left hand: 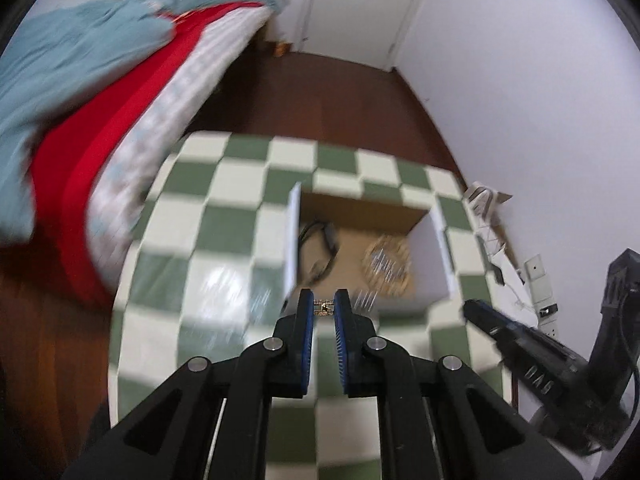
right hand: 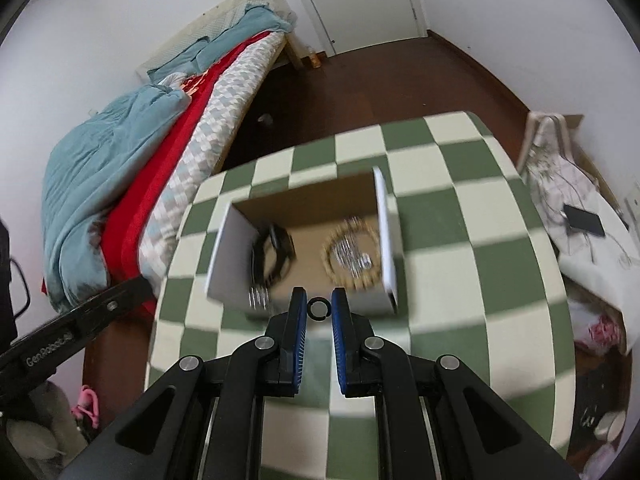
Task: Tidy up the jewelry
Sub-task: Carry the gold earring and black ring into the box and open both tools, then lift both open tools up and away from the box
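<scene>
An open cardboard box [left hand: 430, 256] [right hand: 236, 248] sits on a green-and-white checkered table [left hand: 224, 224] [right hand: 480, 240]. Inside lie a black bracelet [left hand: 320, 244] [right hand: 276, 252] on the left and a gold beaded ring with silver pieces [left hand: 386, 264] [right hand: 352, 254] on the right. My left gripper [left hand: 324, 307] is shut on a small gold jewelry piece [left hand: 324, 307], held just before the box's near wall. My right gripper [right hand: 319, 307] is shut on a small black ring [right hand: 319, 307], also just before the box. The right gripper's body [left hand: 532, 348] shows at the left wrist view's right edge.
A bed with blue blanket and red sheet [left hand: 80, 100] [right hand: 132, 168] stands left of the table. Dark wooden floor [left hand: 328, 100] lies beyond, with a white door [right hand: 360, 0] at the back. A cluttered surface with a phone [right hand: 584, 222] stands to the right.
</scene>
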{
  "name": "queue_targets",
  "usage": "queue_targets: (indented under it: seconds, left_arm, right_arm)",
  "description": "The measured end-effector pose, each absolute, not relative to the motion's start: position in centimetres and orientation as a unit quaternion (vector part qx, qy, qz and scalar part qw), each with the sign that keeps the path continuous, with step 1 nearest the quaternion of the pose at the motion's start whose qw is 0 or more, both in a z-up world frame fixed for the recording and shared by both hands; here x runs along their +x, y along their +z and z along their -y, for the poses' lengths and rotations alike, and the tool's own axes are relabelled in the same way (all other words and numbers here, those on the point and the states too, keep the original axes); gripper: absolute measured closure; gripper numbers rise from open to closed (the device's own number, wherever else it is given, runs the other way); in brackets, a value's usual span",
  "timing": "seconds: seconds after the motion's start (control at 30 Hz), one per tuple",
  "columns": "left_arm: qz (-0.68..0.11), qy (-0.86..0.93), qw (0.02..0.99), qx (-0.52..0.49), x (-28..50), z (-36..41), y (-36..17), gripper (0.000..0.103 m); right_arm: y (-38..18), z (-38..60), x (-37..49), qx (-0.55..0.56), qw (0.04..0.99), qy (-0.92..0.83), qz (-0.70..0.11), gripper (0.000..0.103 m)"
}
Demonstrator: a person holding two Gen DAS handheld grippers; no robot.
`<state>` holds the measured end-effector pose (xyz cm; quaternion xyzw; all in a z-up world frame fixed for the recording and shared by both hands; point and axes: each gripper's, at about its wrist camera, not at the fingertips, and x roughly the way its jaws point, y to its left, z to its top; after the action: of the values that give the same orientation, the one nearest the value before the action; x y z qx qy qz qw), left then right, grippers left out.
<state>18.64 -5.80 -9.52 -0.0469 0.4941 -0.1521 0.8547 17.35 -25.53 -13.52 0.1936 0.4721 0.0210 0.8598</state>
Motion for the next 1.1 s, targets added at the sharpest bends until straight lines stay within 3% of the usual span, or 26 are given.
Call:
queue_targets:
  seconds: [0.27,0.3,0.37,0.4,0.43,0.5,0.53,0.57,0.63,0.77,1.1]
  left_arm:
    - [-0.556,-0.152,0.816,-0.038,27.7,9.2,-12.2,0.093]
    - [-0.559,-0.152,0.814,-0.045,28.1,9.1,-12.3,0.092]
    - [-0.561,-0.148,0.813,-0.048,28.7,9.1,-12.3,0.085]
    - [-0.562,-0.138,0.815,-0.036,28.9,9.1,-12.3,0.069]
    - [-0.560,-0.131,0.818,-0.030,29.0,9.1,-12.1,0.041]
    - [-0.545,-0.120,0.829,-0.022,28.9,8.8,-11.6,0.012]
    - [-0.538,-0.114,0.835,-0.019,28.8,8.6,-11.4,0.012]
    - [-0.535,-0.107,0.838,-0.015,28.8,8.5,-11.3,0.012]
    - [-0.533,-0.084,0.842,0.006,28.3,8.2,-11.3,0.000]
    - [-0.521,-0.059,0.851,0.028,26.6,7.5,-11.4,0.000]
    - [-0.496,-0.037,0.866,0.051,20.3,6.4,-10.4,0.000]
  right_arm:
    - [-15.3,26.4,26.0,0.192,0.824,0.033,-0.532,0.086]
    - [-15.5,26.5,26.6,0.193,0.819,0.034,-0.540,0.081]
    - [-15.8,26.9,27.2,0.191,0.813,0.028,-0.549,0.040]
    - [-15.9,27.1,27.3,0.188,0.814,0.029,-0.548,0.034]
    - [-15.9,27.2,27.3,0.185,0.814,0.026,-0.549,0.033]
    - [-15.7,27.3,27.2,0.168,0.816,0.010,-0.553,0.033]
    - [-15.7,27.4,27.0,0.162,0.816,0.004,-0.555,0.031]
    - [-15.7,27.4,26.8,0.153,0.815,-0.005,-0.559,0.022]
    - [-15.6,27.0,26.1,0.122,0.816,-0.027,-0.564,0.005]
    - [-15.9,26.5,24.3,0.082,0.811,-0.064,-0.576,0.000]
    - [-13.3,26.0,18.2,0.071,0.827,-0.102,-0.548,0.000]
